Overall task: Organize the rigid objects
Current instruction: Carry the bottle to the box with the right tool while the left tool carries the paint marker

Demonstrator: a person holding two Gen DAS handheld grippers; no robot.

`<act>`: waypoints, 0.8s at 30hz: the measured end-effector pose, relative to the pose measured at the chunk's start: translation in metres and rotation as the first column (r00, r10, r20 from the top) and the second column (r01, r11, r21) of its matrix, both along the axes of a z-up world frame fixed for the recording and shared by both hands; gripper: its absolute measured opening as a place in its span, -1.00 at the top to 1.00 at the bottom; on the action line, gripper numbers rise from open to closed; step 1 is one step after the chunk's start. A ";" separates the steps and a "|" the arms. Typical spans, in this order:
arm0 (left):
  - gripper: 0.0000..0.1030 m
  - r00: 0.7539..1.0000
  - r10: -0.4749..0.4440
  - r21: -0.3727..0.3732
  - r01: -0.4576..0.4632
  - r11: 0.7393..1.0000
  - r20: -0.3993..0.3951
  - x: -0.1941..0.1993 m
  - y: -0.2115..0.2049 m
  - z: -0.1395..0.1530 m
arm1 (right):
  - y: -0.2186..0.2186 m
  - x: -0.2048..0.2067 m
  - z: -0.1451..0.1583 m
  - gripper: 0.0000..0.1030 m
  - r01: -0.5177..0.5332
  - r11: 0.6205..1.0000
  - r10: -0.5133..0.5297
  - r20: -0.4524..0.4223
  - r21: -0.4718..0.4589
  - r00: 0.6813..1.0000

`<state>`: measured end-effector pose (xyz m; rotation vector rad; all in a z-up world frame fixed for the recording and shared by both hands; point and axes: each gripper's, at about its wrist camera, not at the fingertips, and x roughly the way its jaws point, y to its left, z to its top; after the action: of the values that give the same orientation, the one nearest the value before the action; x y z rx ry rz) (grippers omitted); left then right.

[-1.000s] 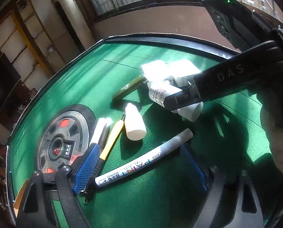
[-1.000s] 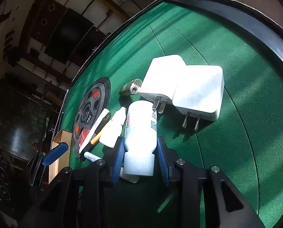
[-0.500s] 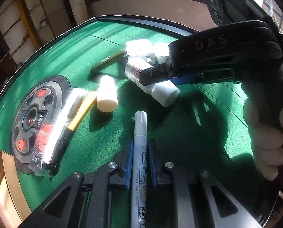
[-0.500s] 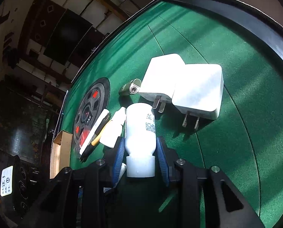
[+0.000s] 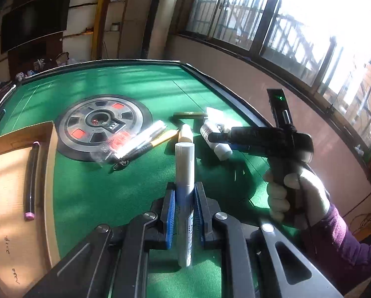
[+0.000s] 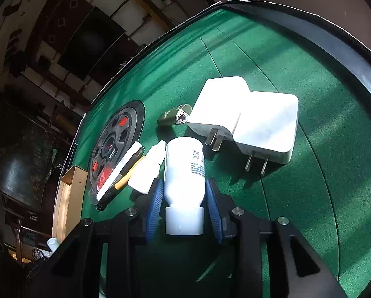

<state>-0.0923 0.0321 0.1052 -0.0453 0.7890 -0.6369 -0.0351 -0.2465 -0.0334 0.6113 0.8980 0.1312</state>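
My left gripper (image 5: 184, 198) is shut on a white paint marker (image 5: 184, 168) and holds it lifted above the green table (image 5: 98, 186). My right gripper (image 6: 184, 198) is shut on a white bottle (image 6: 184, 171) lying on the felt; it also shows in the left wrist view (image 5: 216, 137). A small cream bottle (image 6: 148, 171), a yellow-and-black pen (image 6: 125, 176), a packaged pen (image 5: 135, 142), an olive lighter (image 6: 173, 118) and two white chargers (image 6: 267, 126) lie nearby.
A cardboard box (image 5: 14, 198) at the left holds a black marker (image 5: 31, 178). A round black centre panel (image 5: 103, 126) sits in the table's middle. The table has a raised black rim (image 6: 334, 42). A window wall stands to the right.
My left gripper closed on the paint marker, lifted it off the felt and swung left toward the cardboard box. My right gripper stays shut on the white bottle.
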 end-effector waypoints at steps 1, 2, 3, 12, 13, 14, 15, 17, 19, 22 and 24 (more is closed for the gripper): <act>0.74 1.000 0.022 -0.033 -0.021 0.999 0.011 -0.004 0.015 0.007 | 0.002 0.000 0.001 0.33 0.000 1.000 0.000 0.006 -0.018 1.000; 0.74 0.999 0.047 -0.058 -0.045 0.997 0.023 -0.008 0.029 0.012 | 0.004 0.000 0.001 0.33 0.000 0.999 0.000 0.009 -0.034 1.000; 0.73 0.997 0.072 -0.080 -0.069 0.994 0.034 -0.010 0.044 0.017 | 0.006 0.001 0.002 0.34 -0.002 0.999 0.002 0.006 -0.050 1.000; 0.73 0.961 0.263 -0.186 -0.245 0.952 0.079 -0.026 0.173 0.045 | 0.051 -0.022 0.043 0.35 -0.074 0.993 0.077 0.028 -0.097 0.997; 0.73 0.955 0.287 -0.180 -0.269 0.946 0.079 -0.024 0.185 0.044 | 0.062 -0.024 0.051 0.35 -0.100 0.991 0.104 0.038 -0.093 0.994; 0.73 0.949 0.307 -0.166 -0.292 0.942 0.076 -0.021 0.196 0.042 | 0.075 -0.024 0.058 0.35 -0.130 0.988 0.134 0.046 -0.083 0.990; 0.73 0.944 0.323 -0.149 -0.310 0.939 0.072 -0.018 0.205 0.041 | 0.088 -0.022 0.064 0.35 -0.163 0.984 0.167 0.052 -0.068 0.985; 0.73 0.934 0.351 -0.122 -0.342 0.932 0.062 -0.008 0.221 0.034 | 0.118 -0.018 0.073 0.35 -0.228 0.973 0.230 0.061 -0.040 0.971; 0.73 0.929 0.369 -0.105 -0.364 0.925 0.031 0.003 0.236 0.027 | 0.149 -0.010 0.079 0.35 -0.295 0.955 0.295 0.061 -0.013 0.954; 0.73 0.924 0.381 -0.095 -0.381 0.920 -0.014 0.026 0.251 0.014 | 0.198 0.007 0.079 0.35 -0.377 0.925 0.376 0.038 0.046 0.926; 0.73 0.920 0.392 -0.078 -0.393 0.916 -0.031 0.046 0.254 0.006 | 0.230 0.019 0.077 0.35 -0.412 0.910 0.411 0.027 0.055 0.911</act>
<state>-0.0467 0.2864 0.1117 -0.2785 0.7404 -0.2858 -0.0161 -0.0166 0.0440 0.4669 1.0023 0.5451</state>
